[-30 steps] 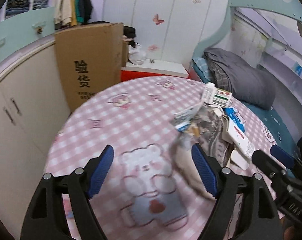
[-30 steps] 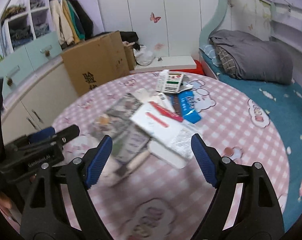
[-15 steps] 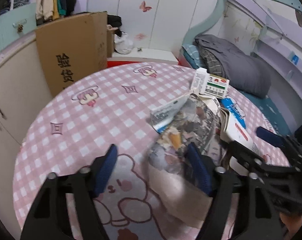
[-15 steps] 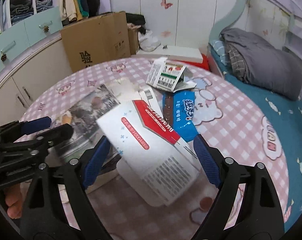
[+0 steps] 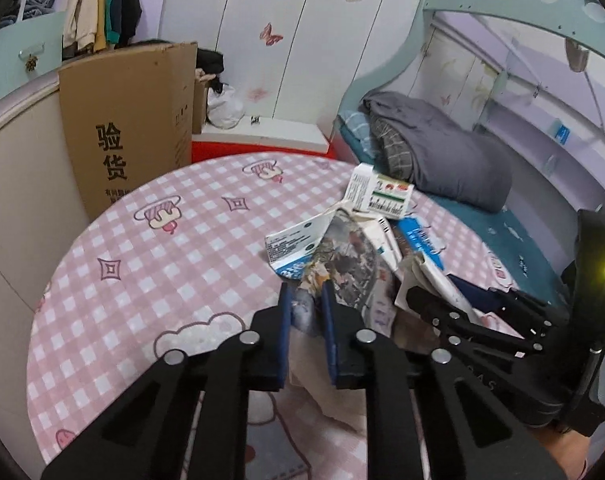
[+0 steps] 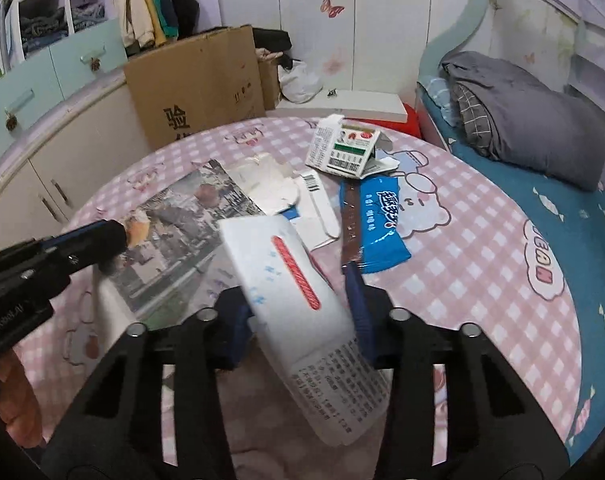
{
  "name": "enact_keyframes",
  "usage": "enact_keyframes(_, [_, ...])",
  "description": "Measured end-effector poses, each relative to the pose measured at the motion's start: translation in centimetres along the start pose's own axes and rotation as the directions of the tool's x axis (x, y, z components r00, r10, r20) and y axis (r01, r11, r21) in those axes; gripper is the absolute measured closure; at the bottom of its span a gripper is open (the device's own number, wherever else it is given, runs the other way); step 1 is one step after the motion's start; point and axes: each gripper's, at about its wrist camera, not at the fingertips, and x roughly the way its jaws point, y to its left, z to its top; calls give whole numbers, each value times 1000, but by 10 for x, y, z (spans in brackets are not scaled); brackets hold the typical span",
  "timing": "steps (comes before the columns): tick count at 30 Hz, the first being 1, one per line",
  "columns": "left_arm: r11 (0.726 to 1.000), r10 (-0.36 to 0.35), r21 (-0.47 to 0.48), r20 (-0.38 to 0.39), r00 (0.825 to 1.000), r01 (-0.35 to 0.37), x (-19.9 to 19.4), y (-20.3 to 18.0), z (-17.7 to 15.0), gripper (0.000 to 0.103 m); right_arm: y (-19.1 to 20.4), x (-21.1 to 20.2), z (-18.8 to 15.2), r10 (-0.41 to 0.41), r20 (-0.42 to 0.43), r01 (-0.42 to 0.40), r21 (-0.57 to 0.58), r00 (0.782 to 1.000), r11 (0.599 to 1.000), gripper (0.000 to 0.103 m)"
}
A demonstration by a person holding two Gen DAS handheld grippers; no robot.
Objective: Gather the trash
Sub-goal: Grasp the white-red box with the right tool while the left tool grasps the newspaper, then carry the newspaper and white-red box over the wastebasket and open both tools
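Note:
Trash lies on a round table with a pink checked cloth (image 5: 154, 248). My left gripper (image 5: 306, 304) is shut on the near edge of a printed paper bag (image 5: 342, 264), which also shows in the right wrist view (image 6: 190, 216). My right gripper (image 6: 298, 304) is shut on a white carton with a red stripe (image 6: 294, 276), lifted and tilted. A blue snack wrapper (image 6: 378, 224), a green and white box (image 6: 346, 148) and a flattened white box (image 6: 314, 208) lie beyond it on the cloth.
A tall cardboard box (image 5: 130, 128) stands behind the table on the left. A bed with a grey blanket (image 5: 442, 152) runs along the right. White cabinets (image 6: 42, 168) stand on the left. My right gripper shows in the left wrist view (image 5: 462, 312).
Both grippers were open a second ago. Both moved forward over the pile and closed, the left on the printed paper bag, the right on the white carton, which is now lifted.

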Motion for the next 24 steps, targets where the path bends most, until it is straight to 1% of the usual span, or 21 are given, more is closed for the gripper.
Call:
enact_keyframes(3, [1000,-9,11,25,1000,8,-16,-1,-3,91,7,-15,-1,-21,18,21,13,1000,1000,76])
enact_keyframes(7, [1000,-24,-3,51,998,24,-37,4,-6,93,17,-31,-4,-30,35,29,27,999,999,82])
enact_keyframes(11, [1000,-17,-21,80,997,18,-59,16,-9,93,33,-49,-4,-33,60,32,26,998,999,93])
enact_keyframes(15, [999,12,-44,113,994,-7,-84,34,-11,94,61,-63,-1,-13,77,13,-3,997,1000,94])
enact_keyframes(20, [996,54,-85,149,987,-42,-110,60,-13,94,103,-71,5,35,95,-30,-54,995,998,94])
enact_keyframes(23, [990,109,-110,150,983,-93,-121,81,-13,94,136,-69,10,84,89,-76,-87,993,993,94])
enact_keyframes(24, [985,142,-123,149,979,-124,-126,92,-14,94,149,-66,12,102,83,-93,-100,991,991,94])
